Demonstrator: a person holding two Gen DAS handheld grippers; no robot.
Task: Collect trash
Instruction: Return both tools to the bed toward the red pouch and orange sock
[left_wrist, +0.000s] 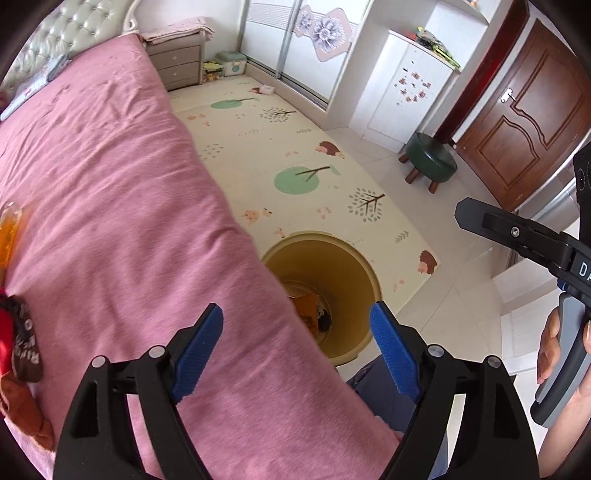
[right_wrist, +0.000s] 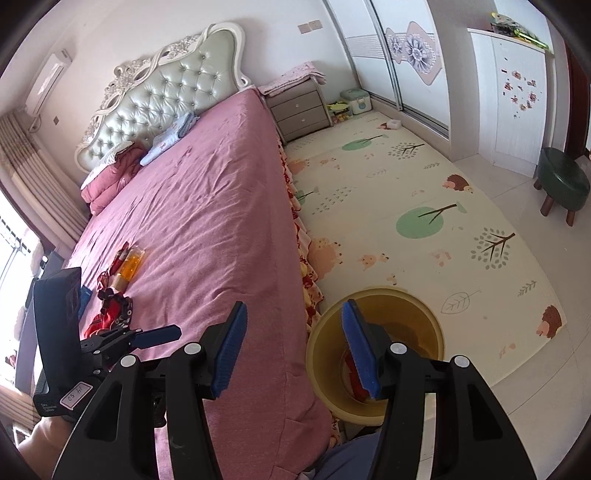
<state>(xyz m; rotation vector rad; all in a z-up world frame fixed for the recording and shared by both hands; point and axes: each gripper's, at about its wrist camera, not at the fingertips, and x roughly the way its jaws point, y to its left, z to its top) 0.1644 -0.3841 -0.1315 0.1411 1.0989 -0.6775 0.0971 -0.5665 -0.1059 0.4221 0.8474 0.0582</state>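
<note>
**Both grippers empty over the bin, more trash waiting on the bed**

Blue pads fill the bottom of both views, and nothing sits between them. Left gripper (left_wrist: 297, 349) is spread wide and empty, hanging over the edge of the pink bed (left_wrist: 122, 206) with the yellow bin (left_wrist: 364, 271) showing through the gap. Right gripper (right_wrist: 295, 349) is released too, jaws apart, poised right above that same bin (right_wrist: 317, 354), which stands on the floor tight against the bed's side. Down inside the bin there's already something: orange and dark wrappers, by the look of it.

So where's the rest? Up on the bedspread, well away from the bin: an orange bottle (right_wrist: 131, 267) lying on its side, and beside it a crumple of red wrappers (right_wrist: 110, 314). In the left view the wrappers (left_wrist: 14, 332) sit at the far left edge, the bottle (left_wrist: 9, 236) just beyond.

Handling call: that bottle looks like clear plastic, light, smooth, likely to roll on soft bedding, so I'd squeeze it across the middle of the body, not the tapering neck. Red wrappers look soft, thin and nearly weightless; pinch a bunched fold rather than a flat edge, and press lightly so the bedspread doesn't come up with them.
</note>
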